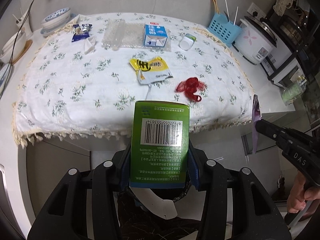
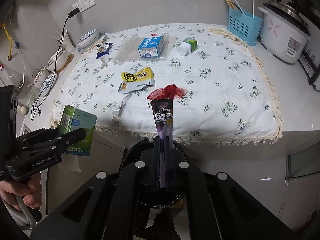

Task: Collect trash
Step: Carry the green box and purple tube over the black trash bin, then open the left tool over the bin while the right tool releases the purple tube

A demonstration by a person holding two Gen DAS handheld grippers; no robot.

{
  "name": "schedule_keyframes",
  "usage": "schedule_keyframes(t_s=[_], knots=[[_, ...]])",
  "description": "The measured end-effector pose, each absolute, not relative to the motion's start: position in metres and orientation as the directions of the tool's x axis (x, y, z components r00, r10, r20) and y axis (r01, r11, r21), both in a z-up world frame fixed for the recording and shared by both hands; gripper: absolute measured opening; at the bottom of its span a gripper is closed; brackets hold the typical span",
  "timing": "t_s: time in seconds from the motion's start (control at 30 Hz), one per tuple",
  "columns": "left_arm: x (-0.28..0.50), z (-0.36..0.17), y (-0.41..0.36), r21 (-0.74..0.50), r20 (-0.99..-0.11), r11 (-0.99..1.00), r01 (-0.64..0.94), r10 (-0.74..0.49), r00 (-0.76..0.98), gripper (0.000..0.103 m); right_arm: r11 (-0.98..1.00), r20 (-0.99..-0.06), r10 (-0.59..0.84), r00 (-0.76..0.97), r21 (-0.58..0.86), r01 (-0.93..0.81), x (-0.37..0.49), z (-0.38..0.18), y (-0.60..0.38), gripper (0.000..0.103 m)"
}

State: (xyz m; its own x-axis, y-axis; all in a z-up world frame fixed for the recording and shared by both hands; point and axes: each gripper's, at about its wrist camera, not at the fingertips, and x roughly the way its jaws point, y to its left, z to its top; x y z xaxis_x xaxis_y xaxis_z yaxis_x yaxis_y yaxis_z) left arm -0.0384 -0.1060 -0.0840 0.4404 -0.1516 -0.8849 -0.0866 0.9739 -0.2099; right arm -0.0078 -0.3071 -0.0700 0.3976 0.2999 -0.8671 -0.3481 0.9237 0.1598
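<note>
My left gripper (image 1: 159, 150) is shut on a green carton (image 1: 160, 140) with a barcode, held in front of the table edge above a black trash bin (image 1: 180, 197); the carton also shows in the right wrist view (image 2: 78, 128). My right gripper (image 2: 164, 140) is shut on a purple wrapper (image 2: 163, 116), over the bin (image 2: 180, 202); the wrapper shows at the right of the left wrist view (image 1: 256, 120). On the floral cloth (image 1: 80, 84) lie a yellow wrapper (image 1: 150, 69), red netting (image 1: 190, 87), a blue milk carton (image 1: 156, 35), a white bottle (image 1: 187, 41) and a blue snack wrapper (image 1: 81, 32).
A clear plastic sheet (image 1: 116, 34) lies under the milk carton. A blue utensil basket (image 1: 224, 29) and a rice cooker (image 1: 258, 40) stand at the back right. Bowls (image 1: 56, 19) and a cable (image 1: 22, 30) sit at the left. A shelf (image 1: 290, 56) stands at the right.
</note>
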Motion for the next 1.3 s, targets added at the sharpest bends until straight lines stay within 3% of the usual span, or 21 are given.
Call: schedule_keyframes(t_s=[1.0, 1.3], knots=[[-0.065, -0.212, -0.135, -0.146, -0.939, 0.979, -0.140, -0.092, 0.331, 0.046, 0.924, -0.916, 0.290, 0.278, 0.192, -0.330, -0.041, -0.209, -0.336, 0.003], [-0.057, -0.248, -0.155, -0.154, -0.949, 0.983, -0.100, -0.119, 0.293, 0.046, 0.939, -0.928, 0.259, 0.266, 0.177, -0.296, -0.045, -0.225, -0.352, 0.003]])
